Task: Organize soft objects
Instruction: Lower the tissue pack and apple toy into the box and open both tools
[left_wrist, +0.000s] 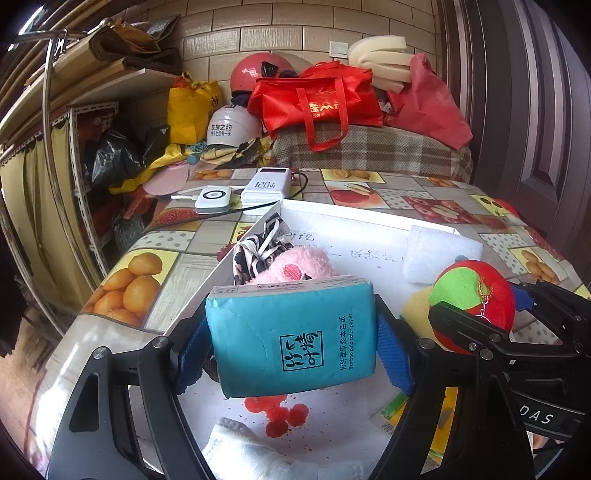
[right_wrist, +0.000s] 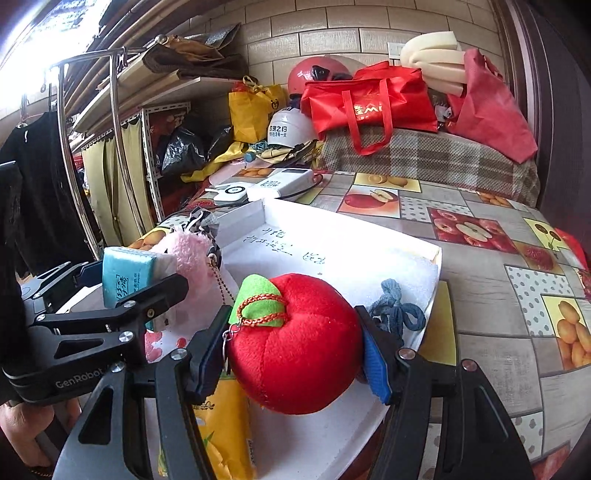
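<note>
Behind, clutter is crowding the far edge of the surface (right_wrist: 491, 280): two white power banks (left_wrist: 263, 184), a white helmet (left_wrist: 231, 127), a red helmet (right_wrist: 306, 75), a red tote bag (left_wrist: 321, 99) and foam pads (left_wrist: 380, 59) on a plaid-covered mound.

A shallow white box (right_wrist: 354, 236) with handwriting inside is sitting on the fruit-patterned cloth, and it is filling up. A pink plush toy (left_wrist: 295, 264) and a black-and-white patterned cloth (left_wrist: 258, 243) are lying against its left wall, a white foam block (left_wrist: 439, 251) is resting toward its right side, and a blue knotted cord (right_wrist: 397, 310) is lying on that foam, just beside the right tool (right_wrist: 295, 350). A yellow packet (right_wrist: 221, 424) is lying under that tool.

The left tool (left_wrist: 295, 347) is pinching a teal tissue pack (left_wrist: 295, 336) by its short ends, holding it above the box's near-left part, in front of the pink toy. The pack is looking flat-faced and slightly dented, with dark printing.

The right tool is squeezing a red plush apple (right_wrist: 295, 343) with a green felt leaf and an orange cord loop, holding it over the box's near-right part.
</note>
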